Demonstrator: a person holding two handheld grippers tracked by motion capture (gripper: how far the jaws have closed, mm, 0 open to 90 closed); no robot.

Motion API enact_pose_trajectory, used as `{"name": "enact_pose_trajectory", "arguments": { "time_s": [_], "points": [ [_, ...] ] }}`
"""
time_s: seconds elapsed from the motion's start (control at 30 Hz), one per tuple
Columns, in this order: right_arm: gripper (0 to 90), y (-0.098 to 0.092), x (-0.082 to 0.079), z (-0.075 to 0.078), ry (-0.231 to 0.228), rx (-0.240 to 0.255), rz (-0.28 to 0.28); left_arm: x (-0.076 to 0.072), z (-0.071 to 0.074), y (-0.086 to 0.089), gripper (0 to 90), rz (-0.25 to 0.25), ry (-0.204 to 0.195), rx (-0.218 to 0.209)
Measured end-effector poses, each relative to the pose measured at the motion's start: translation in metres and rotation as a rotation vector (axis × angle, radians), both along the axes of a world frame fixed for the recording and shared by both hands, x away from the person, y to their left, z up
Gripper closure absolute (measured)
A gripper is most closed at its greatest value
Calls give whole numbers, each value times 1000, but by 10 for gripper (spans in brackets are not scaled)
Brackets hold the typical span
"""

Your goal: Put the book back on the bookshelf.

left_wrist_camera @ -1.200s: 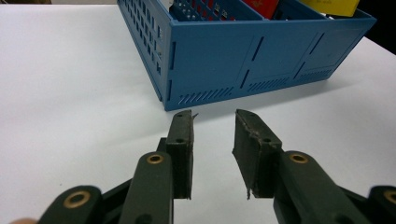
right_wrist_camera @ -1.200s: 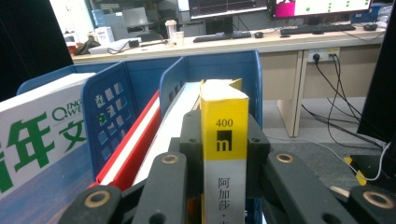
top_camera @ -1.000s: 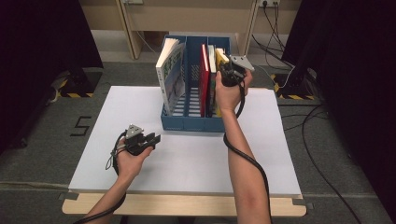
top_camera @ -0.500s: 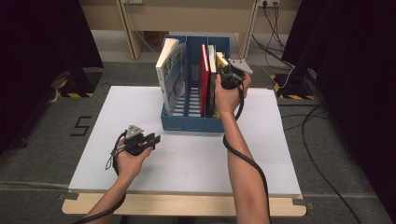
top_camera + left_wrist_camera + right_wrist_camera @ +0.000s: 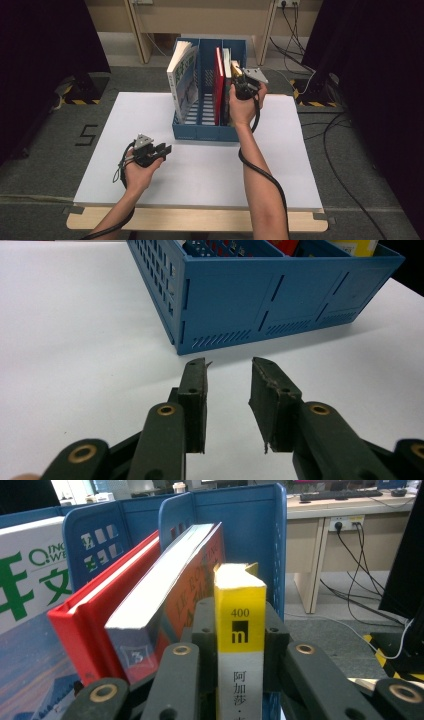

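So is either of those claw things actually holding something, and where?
The right gripper clamps the yellow book by its spine, near the top. The left gripper holds nothing.

I'm looking down on a flat white rectangular tabletop (image 5: 210, 165) resting on a light wooden base whose edge shows along the near side. Standing directly on it, toward the far middle, is a blue plastic slotted file rack with upright dividers (image 5: 205, 131); its base sits flat on the white surface. From the left gripper view I see the rack's perforated front corner (image 5: 225, 315) on the white board, casting a soft shadow. The table itself stands on grey carpeted floor (image 5: 45, 150).
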State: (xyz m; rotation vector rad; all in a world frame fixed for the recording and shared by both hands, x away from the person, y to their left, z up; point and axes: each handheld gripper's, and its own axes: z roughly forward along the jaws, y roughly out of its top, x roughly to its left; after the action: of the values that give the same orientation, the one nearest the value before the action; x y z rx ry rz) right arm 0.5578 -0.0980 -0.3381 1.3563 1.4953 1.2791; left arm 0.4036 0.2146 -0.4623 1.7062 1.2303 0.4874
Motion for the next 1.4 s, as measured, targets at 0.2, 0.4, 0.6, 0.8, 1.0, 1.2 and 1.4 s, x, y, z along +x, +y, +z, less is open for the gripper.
{"name": "enact_pose_trajectory", "arguments": {
  "time_s": [0.2,0.4,0.6,0.8,1.0,1.2,1.4],
  "points": [
    [756,-3,-10,-2,7,-5,5,-1,-1,1,669,1,1,0],
    [754,-5,-21,-3,25,-29,22,-2,-1,-1,669,-1,0,0],
    [751,-8,-35,-6,43,-39,30,-3,-2,-4,669,-8,0,1],
    [745,-11,-43,-7,59,-31,34,-3,-2,-4,668,-7,0,-1],
    [739,-11,-48,-9,68,-43,35,-3,-2,-5,669,-7,-3,0],
    [730,-11,-56,-9,93,-63,35,-3,-2,-5,669,-8,-6,1],
    [713,-11,-56,-5,101,-75,31,-3,-1,-6,670,-11,-5,3]
  ]
}}
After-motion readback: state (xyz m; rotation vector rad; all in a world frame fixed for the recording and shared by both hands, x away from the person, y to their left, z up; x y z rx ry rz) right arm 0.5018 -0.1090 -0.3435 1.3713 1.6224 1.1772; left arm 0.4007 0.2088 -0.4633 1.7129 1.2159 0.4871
